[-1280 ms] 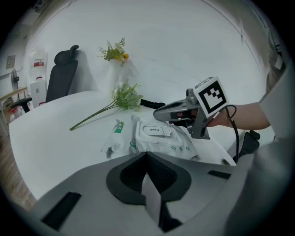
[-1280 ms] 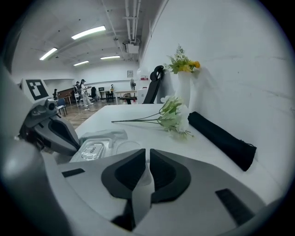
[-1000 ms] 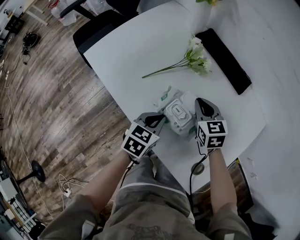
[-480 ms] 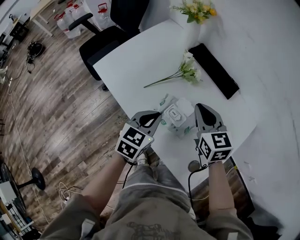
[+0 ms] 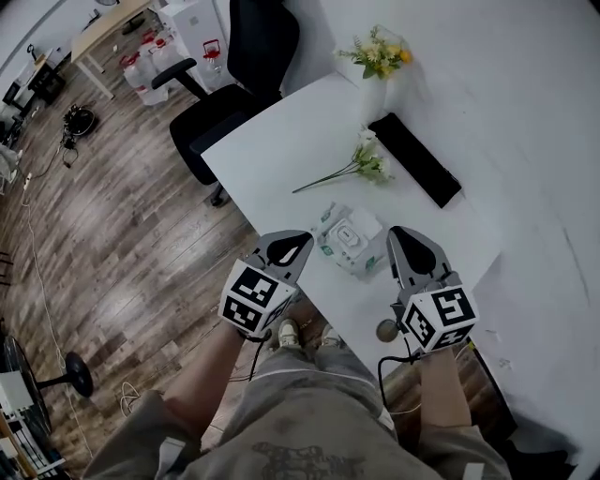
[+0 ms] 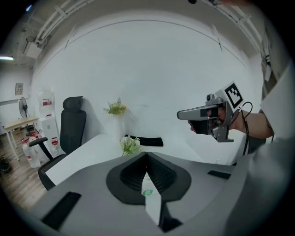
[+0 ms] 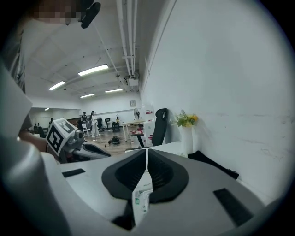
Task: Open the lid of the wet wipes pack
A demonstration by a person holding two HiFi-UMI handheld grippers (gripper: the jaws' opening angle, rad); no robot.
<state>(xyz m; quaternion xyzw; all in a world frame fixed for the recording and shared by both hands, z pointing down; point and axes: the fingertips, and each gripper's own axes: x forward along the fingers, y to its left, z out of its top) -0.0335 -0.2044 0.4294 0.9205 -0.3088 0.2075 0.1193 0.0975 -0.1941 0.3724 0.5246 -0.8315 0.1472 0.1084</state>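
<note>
Wipes pack lies on the table, below and between my left gripper and right gripper. Both jaw pairs are clenched, gripping nothing. Compared with a second ago, both grippers stand higher above the pack.

This is an open-plan office. A white worktop stands against a plain white wall with a black swivel office chair pulled up to it, and a vase of flowers sits at its far end. The floor is wood-look plank, with loose cables trailing across it. Water jugs stand beside a wooden desk. Overhead run bare pipes and strip lights. Farther down the room are a standing fan, more desks and people.
</note>
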